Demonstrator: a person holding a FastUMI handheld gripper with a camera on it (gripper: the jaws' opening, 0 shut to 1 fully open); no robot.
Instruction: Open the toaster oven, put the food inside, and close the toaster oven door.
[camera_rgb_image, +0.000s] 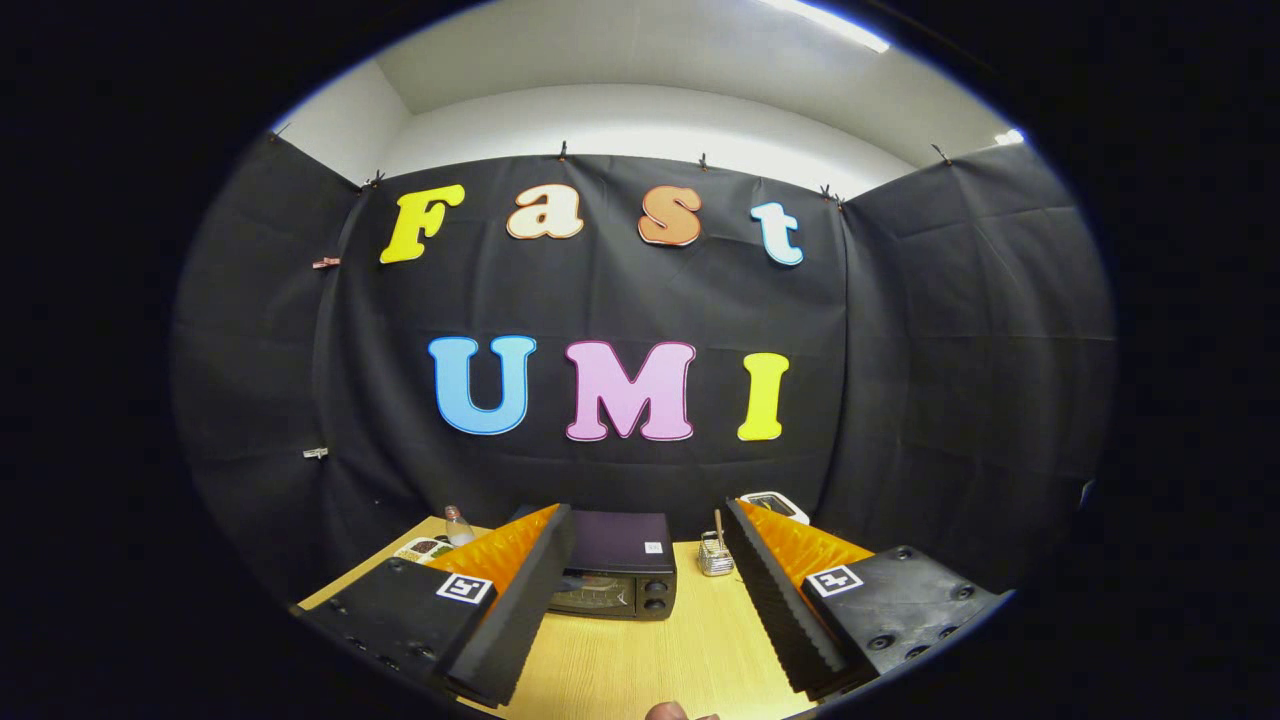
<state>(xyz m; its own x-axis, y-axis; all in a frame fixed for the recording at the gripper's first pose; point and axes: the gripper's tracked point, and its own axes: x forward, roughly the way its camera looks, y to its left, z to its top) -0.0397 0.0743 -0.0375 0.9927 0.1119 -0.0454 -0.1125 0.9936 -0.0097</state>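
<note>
Wooden table (640, 660): we log a toaster oven (615, 565), door closed, beyond and between our gripper's (650, 570) spread, empty fingers; wire basket (715, 557) just right of it; bottle (458, 525) far left.

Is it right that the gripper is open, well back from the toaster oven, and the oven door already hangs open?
Not quite. In the gripper view the toaster oven door is shut, upright against its front. The rest holds: the gripper is open, fingers spread wide with nothing between them, and the oven stands beyond them on the wooden table.
</note>
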